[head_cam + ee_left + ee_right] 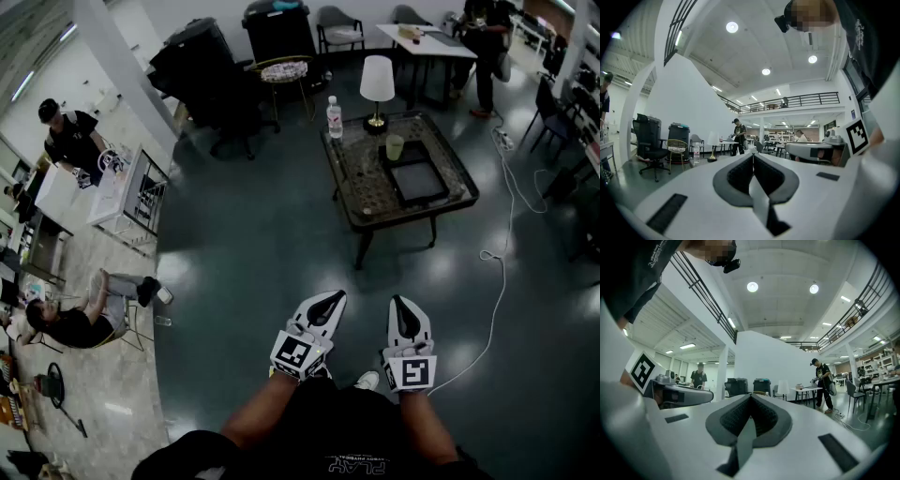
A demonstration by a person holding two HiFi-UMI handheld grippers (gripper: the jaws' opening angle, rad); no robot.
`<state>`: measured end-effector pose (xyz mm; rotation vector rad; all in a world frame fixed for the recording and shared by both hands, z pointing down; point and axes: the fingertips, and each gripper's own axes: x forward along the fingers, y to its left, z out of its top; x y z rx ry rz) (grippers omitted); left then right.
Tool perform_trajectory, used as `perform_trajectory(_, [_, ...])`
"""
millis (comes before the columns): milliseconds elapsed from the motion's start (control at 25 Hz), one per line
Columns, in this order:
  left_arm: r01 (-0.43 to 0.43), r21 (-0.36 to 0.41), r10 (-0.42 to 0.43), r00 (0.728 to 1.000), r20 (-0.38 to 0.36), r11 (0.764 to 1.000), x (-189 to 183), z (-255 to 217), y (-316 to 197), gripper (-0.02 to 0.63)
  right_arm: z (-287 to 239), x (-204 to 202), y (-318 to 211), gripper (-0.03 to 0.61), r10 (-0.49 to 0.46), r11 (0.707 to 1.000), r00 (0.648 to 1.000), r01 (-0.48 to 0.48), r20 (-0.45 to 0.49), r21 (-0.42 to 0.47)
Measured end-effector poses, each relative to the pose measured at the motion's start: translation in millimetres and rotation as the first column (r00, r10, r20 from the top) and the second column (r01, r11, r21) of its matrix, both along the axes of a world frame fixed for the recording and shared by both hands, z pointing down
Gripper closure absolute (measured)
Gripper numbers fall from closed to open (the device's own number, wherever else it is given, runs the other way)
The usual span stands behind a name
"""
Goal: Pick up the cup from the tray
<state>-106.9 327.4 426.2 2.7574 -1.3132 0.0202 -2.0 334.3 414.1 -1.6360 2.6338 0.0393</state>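
Observation:
A pale green cup (395, 147) stands at the far edge of a black tray (417, 178) on a low glass-topped table (367, 199), well ahead of me across the dark floor. Both grippers are held close to my body, level and pointing toward the table, far from the cup. My left gripper (335, 298) has its jaws shut tip to tip with nothing between them, as the left gripper view (753, 154) also shows. To its right, my right gripper (401, 302) is likewise shut and empty (750, 396). Neither gripper view shows the cup.
On the table's far side stand a white lamp (377, 84) and a water bottle (334, 117). A black office chair (202, 70) and a round wire stool (284, 72) stand beyond. A white cable (497, 281) runs over the floor at right. People are at the left and the far right.

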Motion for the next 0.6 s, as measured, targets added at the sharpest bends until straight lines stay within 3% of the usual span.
perform_trajectory(200, [0.001, 0.010, -0.001, 1.000, 0.008, 1.000, -6, 0, -5, 0.603, 4, -7, 0, 0.568, -0.017, 1.000, 0.999, 0.017, -0.039, -0.013])
perform_trajectory(400, [0.008, 0.026, -0.010, 0.996, 0.089, 1.000, -4, 0, -7, 0.603, 4, -8, -3, 0.569, -0.014, 1.000, 0.999, 0.013, -0.037, -0.022])
perform_trajectory(600, [0.022, 0.018, -0.023, 0.997, 0.076, 1.000, -12, 3, -17, 0.603, 9, -12, -10, 0.569, -0.007, 1.000, 1.000, 0.006, -0.027, -0.027])
